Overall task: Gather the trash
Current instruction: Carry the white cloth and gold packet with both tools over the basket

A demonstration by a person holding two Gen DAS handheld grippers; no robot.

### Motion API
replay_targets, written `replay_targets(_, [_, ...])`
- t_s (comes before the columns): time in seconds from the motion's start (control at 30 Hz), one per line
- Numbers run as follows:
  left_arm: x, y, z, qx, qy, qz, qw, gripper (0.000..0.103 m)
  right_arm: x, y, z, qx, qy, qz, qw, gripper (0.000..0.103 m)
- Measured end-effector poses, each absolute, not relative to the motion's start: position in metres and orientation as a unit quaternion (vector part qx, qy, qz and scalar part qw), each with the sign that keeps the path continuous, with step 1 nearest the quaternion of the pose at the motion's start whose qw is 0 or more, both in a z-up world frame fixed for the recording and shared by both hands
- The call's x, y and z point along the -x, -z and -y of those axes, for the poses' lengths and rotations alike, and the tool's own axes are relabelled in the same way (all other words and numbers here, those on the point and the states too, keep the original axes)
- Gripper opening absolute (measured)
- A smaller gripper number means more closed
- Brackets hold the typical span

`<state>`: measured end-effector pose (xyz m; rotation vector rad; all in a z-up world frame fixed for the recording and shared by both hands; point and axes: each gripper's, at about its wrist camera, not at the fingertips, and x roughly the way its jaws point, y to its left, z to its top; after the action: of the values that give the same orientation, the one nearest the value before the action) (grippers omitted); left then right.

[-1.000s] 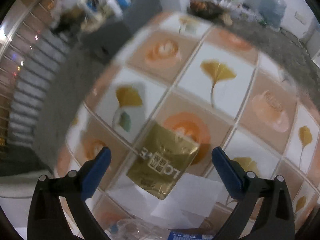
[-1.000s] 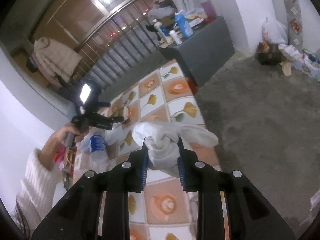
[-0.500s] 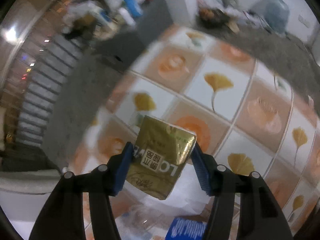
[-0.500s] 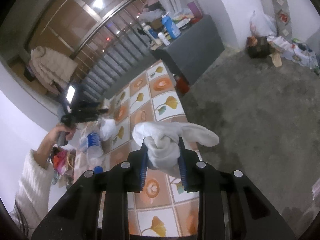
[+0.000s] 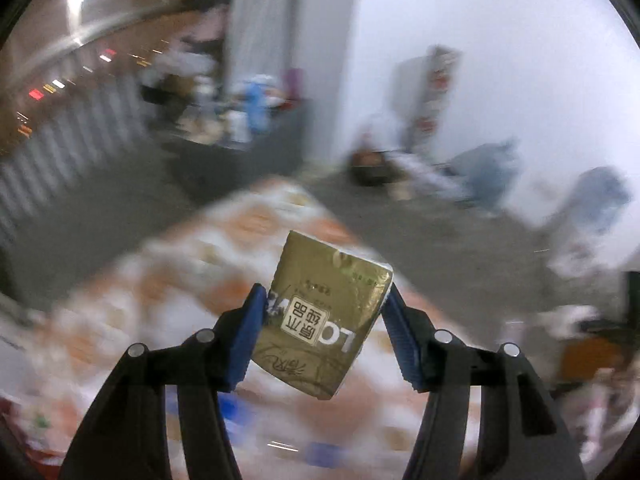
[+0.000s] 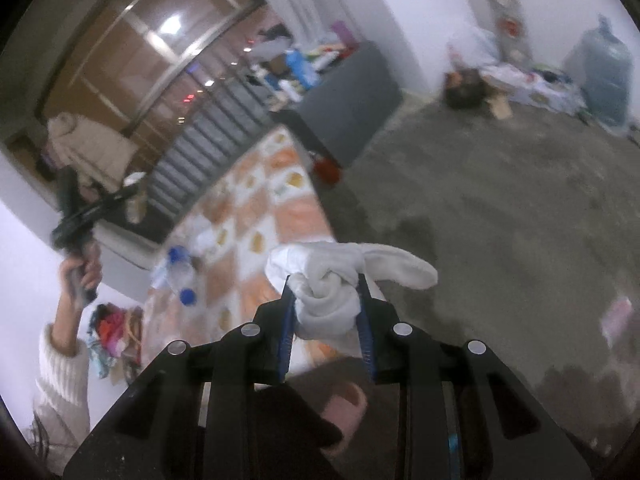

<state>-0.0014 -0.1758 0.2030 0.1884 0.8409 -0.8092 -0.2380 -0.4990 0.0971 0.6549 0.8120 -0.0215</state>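
The left gripper (image 5: 325,320) is closed on a gold packet (image 5: 325,316). Its two blue pads (image 5: 247,338) press the packet from both sides, and the packet is tilted, with its white printed label upside down in the left wrist view. The packet is in the air, above a table with a flower-pattern cloth (image 5: 168,280), which is very blurred in this view. Something blue (image 5: 230,410) lies on the cloth below the gripper, but it is too blurred to name.

The right gripper (image 6: 326,312) is closed on a white crumpled tissue (image 6: 332,280). The blue pads (image 6: 285,344) squeeze the lower lump of the tissue, and a long end of it sticks out to the right past the fingers. The tissue is also in the air, just beside the near edge of the same patterned cloth (image 6: 248,216) and over the grey concrete floor (image 6: 500,220).

In the right wrist view, a plastic bottle (image 6: 178,272) with a blue cap lies on the cloth to the left, with some white paper (image 6: 206,240) near it. Further left, the person's hand (image 6: 82,270) in a white knitted sleeve holds up the handle of the other gripper. Below the right gripper a pink slipper (image 6: 344,400) stands on the floor. Behind the table is a dark grey cabinet (image 6: 348,100) with bottles and other things on top. By the white wall on the far right there are bags and a big blue water jug (image 6: 606,76).
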Motion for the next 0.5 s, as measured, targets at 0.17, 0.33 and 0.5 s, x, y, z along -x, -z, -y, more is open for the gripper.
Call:
replay_targets(0.17, [0.123,-0.133,0.234,-0.016,0.509,-0.435,0.742,0.058,0.300,-0.048,0.519,-0.345,0.068,-0.436,0.828,0.028])
replay_targets(0.33, [0.223,-0.074,0.278,0.069,0.596,-0.460,0.655,0.058,0.366,0.012,0.529,-0.412,0.103,-0.472,0.773,0.028])
replay_targets(0.5, [0.293,-0.021,0.319,0.048,0.598,-0.498,0.626,0.058,0.398,0.078,0.526,-0.392,0.137,-0.533,0.738,0.029])
